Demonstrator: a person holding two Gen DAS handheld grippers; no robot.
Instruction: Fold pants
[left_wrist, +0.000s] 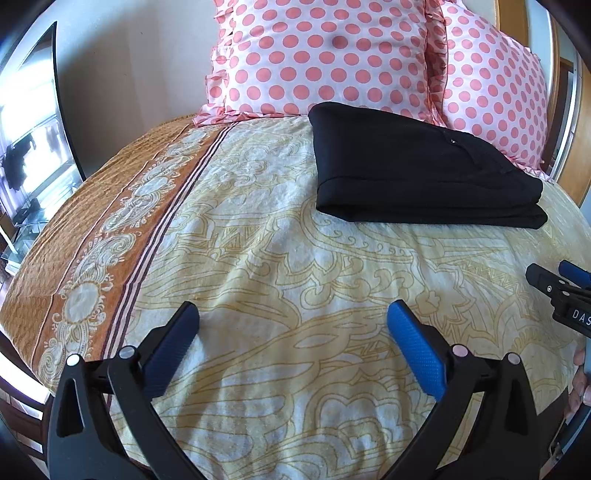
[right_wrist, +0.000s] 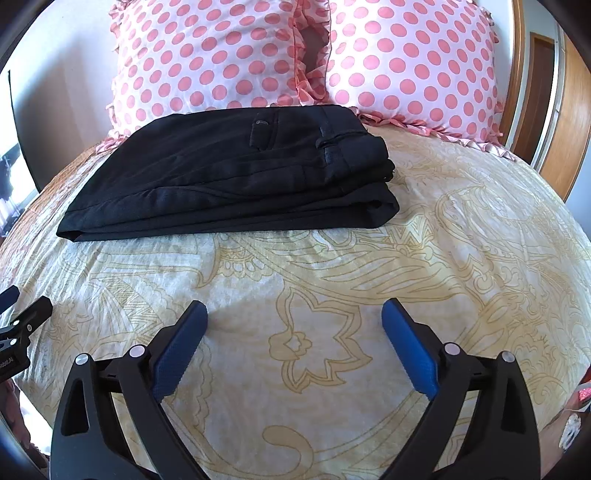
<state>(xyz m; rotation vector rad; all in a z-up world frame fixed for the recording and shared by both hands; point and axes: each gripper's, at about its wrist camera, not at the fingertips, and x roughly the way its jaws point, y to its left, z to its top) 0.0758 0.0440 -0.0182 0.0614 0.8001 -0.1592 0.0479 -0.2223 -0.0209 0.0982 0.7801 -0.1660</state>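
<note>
Pants (right_wrist: 229, 173): black, lying folded into a flat stack of several layers on the bedspread (right_wrist: 332, 280); the waistband end with a belt loop is facing the right side in the right wrist view. In the left wrist view the pants (left_wrist: 424, 166) are showing a rounded fold edge on the left.
Pants position: resting at the far end of the bedspread, just in front of the pillows, the far edge touching or nearly touching them; which one cannot be told.
Pillows (right_wrist: 207, 55): two, white with pink dots, standing side by side behind the pants.
Bedspread: cream with a yellow outline pattern; an orange border band (left_wrist: 96, 258) is running along the side left of the pants. Nothing else is lying on it.
Left gripper (left_wrist: 293, 314): hovering over the near part of the bedspread, well apart from the pants, pointing toward them and angled downward. Jaws are standing wide apart with nothing between the blue pads (left_wrist: 415, 350).
Right gripper (right_wrist: 293, 314): hovering over the near bedspread, also well short of the pants, angled downward. Jaws are standing wide apart, gripping nothing.
Relative pose: the grippers are sitting side by side, each one's tip appearing at the edge of the other's view.
</note>
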